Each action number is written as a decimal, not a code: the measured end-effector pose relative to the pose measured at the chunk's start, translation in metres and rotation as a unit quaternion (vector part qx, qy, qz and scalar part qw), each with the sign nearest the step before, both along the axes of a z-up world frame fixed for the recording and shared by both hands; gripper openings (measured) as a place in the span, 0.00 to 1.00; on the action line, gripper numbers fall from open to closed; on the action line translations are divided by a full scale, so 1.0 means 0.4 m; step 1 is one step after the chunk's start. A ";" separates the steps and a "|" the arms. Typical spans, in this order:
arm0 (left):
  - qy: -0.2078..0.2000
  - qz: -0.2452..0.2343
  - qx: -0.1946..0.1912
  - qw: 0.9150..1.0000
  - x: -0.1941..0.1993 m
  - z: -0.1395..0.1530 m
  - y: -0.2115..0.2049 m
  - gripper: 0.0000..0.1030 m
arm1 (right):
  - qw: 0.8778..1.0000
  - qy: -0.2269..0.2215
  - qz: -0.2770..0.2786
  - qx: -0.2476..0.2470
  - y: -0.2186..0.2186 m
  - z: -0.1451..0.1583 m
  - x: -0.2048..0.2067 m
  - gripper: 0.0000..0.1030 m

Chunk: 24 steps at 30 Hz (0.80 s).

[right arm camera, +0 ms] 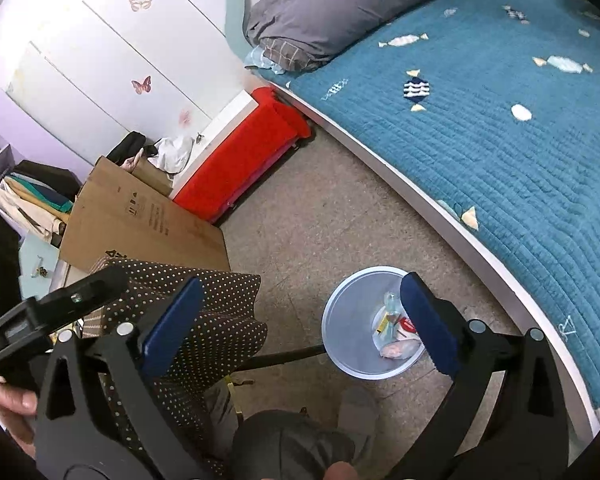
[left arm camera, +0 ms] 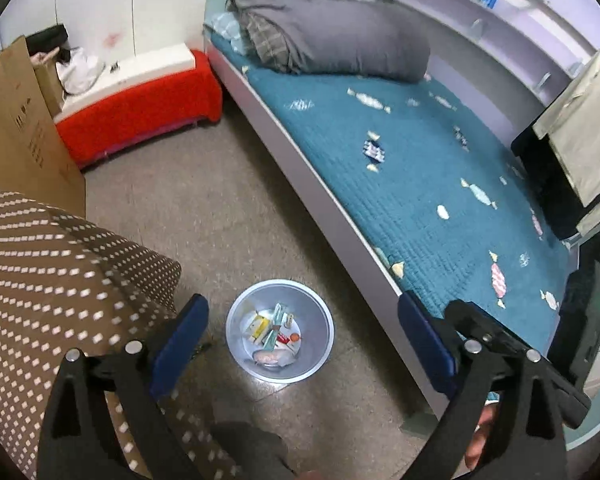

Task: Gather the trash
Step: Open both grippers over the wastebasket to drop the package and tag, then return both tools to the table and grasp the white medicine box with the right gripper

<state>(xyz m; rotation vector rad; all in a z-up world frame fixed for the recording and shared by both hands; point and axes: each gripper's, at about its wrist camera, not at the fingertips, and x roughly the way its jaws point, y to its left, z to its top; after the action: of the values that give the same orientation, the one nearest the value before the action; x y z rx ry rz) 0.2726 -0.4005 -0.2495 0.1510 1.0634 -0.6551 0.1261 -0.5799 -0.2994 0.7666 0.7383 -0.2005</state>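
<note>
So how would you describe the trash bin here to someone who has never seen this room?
Start at the bed with the teal quilt; the floor runs along its white side rail. On that floor, close to the rail and across from the brown polka-dot fabric, stands the trash bin. It is the only round, pale grey open container there, with wrappers and scraps lying in its bottom.

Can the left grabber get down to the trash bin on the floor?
Probably yes. The left gripper is open, holds nothing, and hangs right above the trash bin. Only bare floor lies around the bin; the dotted cloth and the bed sit off to the sides.
</note>
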 end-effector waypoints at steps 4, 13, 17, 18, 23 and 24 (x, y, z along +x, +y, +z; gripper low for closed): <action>-0.026 0.000 -0.012 1.000 -0.044 0.058 0.036 0.91 | 1.000 -0.011 -0.001 -0.022 0.045 0.062 -0.015 0.94; -0.097 0.008 -0.038 0.995 -0.154 0.195 0.174 0.92 | 0.997 -0.046 0.017 -0.066 0.168 0.215 -0.049 0.94; -0.119 0.012 -0.046 0.992 -0.194 0.238 0.237 0.93 | 0.994 -0.058 0.031 -0.084 0.231 0.272 -0.058 0.94; -0.124 0.014 -0.048 0.991 -0.204 0.250 0.258 0.93 | 0.994 -0.060 0.034 -0.087 0.242 0.283 -0.058 0.94; -0.140 0.033 -0.057 0.988 -0.233 0.286 0.345 0.93 | 0.991 -0.070 0.055 -0.099 0.320 0.331 -0.059 0.94; -0.142 0.037 -0.058 0.987 -0.236 0.290 0.357 0.93 | 0.990 -0.072 0.060 -0.102 0.334 0.339 -0.060 0.94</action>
<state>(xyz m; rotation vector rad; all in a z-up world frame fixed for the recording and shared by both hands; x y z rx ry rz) 0.1781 -0.2576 -0.1336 0.1002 0.7507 -0.6054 0.1023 -0.4463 -0.1638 0.5348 0.6136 -0.1084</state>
